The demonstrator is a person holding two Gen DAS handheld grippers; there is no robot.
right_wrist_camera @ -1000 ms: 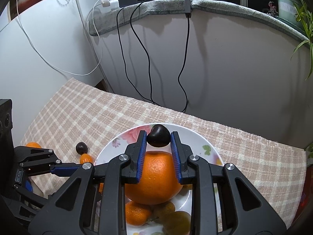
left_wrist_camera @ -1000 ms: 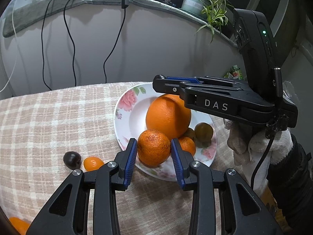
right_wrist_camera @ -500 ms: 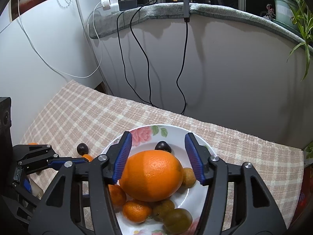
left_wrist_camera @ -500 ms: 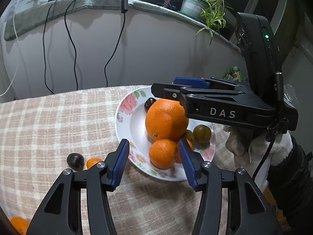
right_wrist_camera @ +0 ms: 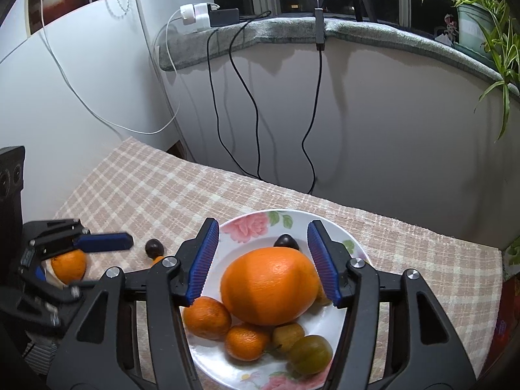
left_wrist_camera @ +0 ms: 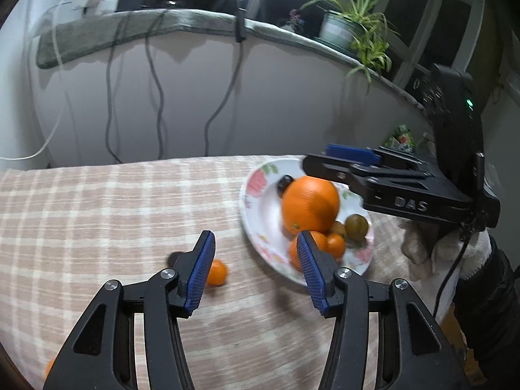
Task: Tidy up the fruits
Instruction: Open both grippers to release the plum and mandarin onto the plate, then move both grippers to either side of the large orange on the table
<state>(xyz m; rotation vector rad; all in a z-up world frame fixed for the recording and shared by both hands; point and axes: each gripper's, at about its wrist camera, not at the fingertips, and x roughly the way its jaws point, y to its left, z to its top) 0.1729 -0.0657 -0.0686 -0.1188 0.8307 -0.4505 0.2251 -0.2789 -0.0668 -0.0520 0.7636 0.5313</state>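
A floral plate [left_wrist_camera: 260, 224] [right_wrist_camera: 328, 224] on the checked cloth holds a big orange [left_wrist_camera: 309, 204] [right_wrist_camera: 269, 284], two mandarins [right_wrist_camera: 206, 318], green-brown fruits [right_wrist_camera: 310, 354] and a dark plum [right_wrist_camera: 286, 241]. My left gripper [left_wrist_camera: 255, 271] is open and empty, left of the plate, over the cloth. A small orange fruit [left_wrist_camera: 216, 272] lies by its left finger, with a dark fruit [right_wrist_camera: 153, 246] beside it. My right gripper [right_wrist_camera: 263, 260] is open and empty above the plate. Another mandarin [right_wrist_camera: 69, 265] lies on the cloth by the left gripper.
A white wall with hanging black cables [right_wrist_camera: 243, 97] runs behind the table. A spider plant [left_wrist_camera: 357, 32] stands on the grey-covered ledge. A gloved hand [left_wrist_camera: 432, 247] holds the right gripper at the table's right edge.
My left gripper let go of a mandarin on the plate, opened and moved left. My right gripper released the dark plum onto the plate, opened and drew back.
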